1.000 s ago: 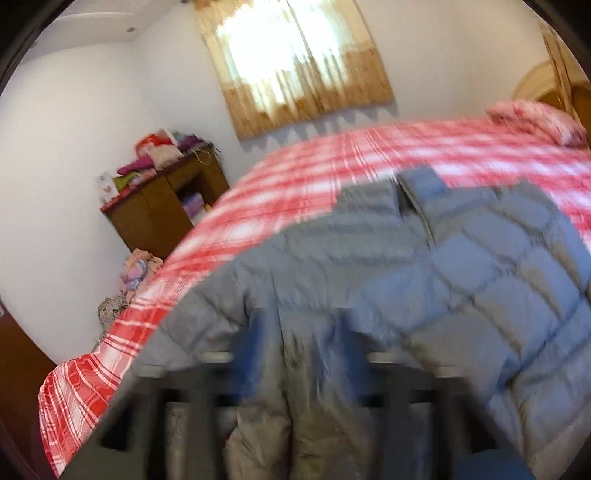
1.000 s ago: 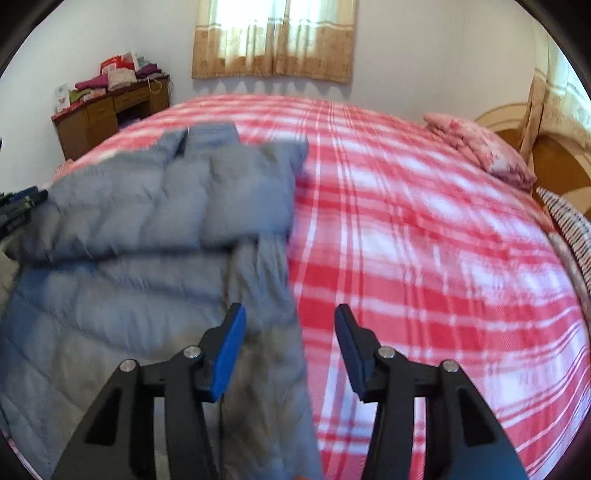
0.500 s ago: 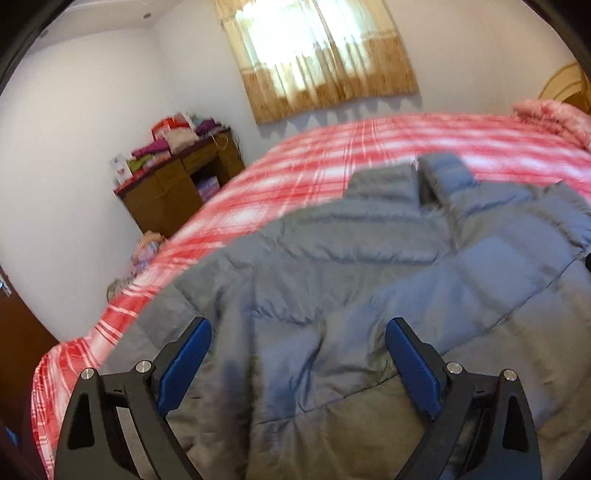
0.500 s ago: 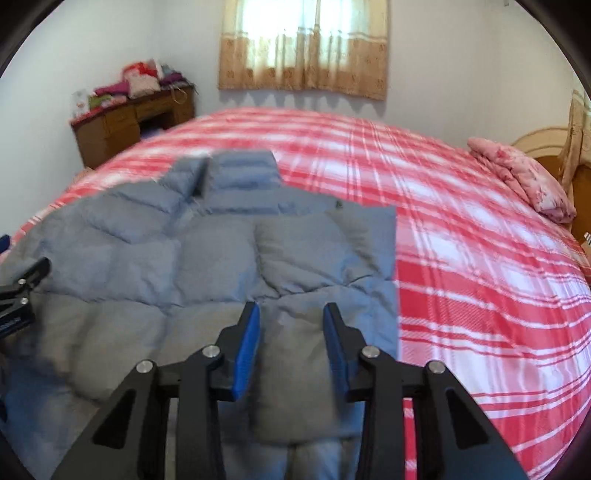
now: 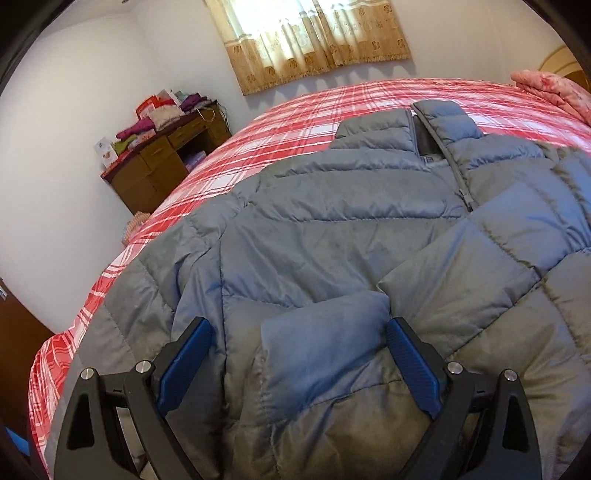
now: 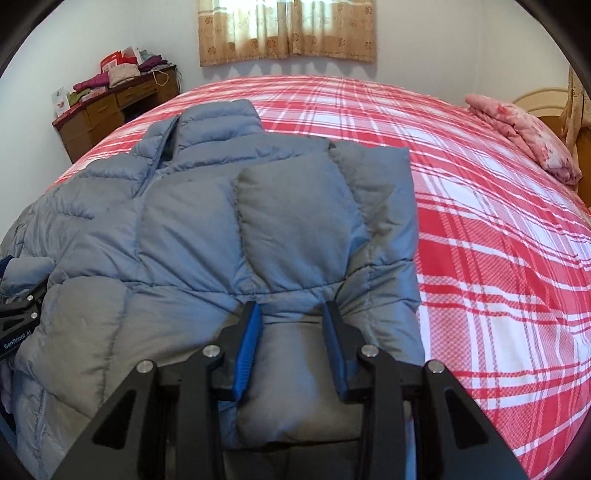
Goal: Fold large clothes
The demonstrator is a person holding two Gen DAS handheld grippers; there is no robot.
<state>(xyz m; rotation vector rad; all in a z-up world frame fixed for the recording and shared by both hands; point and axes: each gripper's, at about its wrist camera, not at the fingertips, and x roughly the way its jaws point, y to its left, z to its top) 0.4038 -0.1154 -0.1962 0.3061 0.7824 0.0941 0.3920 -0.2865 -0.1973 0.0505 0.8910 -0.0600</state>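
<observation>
Jacket: a grey-blue puffer jacket (image 5: 332, 229) lies spread on a bed (image 6: 480, 221) with a red-and-white plaid cover, collar (image 5: 439, 122) at the far end from both tools, zipper (image 5: 460, 177) running down from it.

Left gripper: the left gripper (image 5: 299, 363) hovers low over the jacket with its blue pads spread wide; a folded sleeve end (image 5: 325, 332) sits between them, though whether either pad touches it cannot be told.

Right gripper: the right gripper (image 6: 291, 349) has its pads drawn in narrow around a puffy fold of the jacket (image 6: 295, 332), the fabric bunching and creasing at both fingertips (it looks pinched, not merely straddled).

Sleeve: ahead of the right gripper, a sleeve (image 6: 295, 221) lies doubled back over the jacket's body, its edge close to the jacket's right side, with bare plaid just beyond.

Other tool in view: the left gripper's black frame shows at the far left edge of the right camera's view, resting against the jacket.

Room: ahead and to the left of both tools, a brown desk (image 6: 110, 107) piled with folded clothes stands by the white wall; straight ahead hang tan curtains (image 6: 288, 33); far right, a pink pillow (image 6: 524, 133) rests near the headboard.
</observation>
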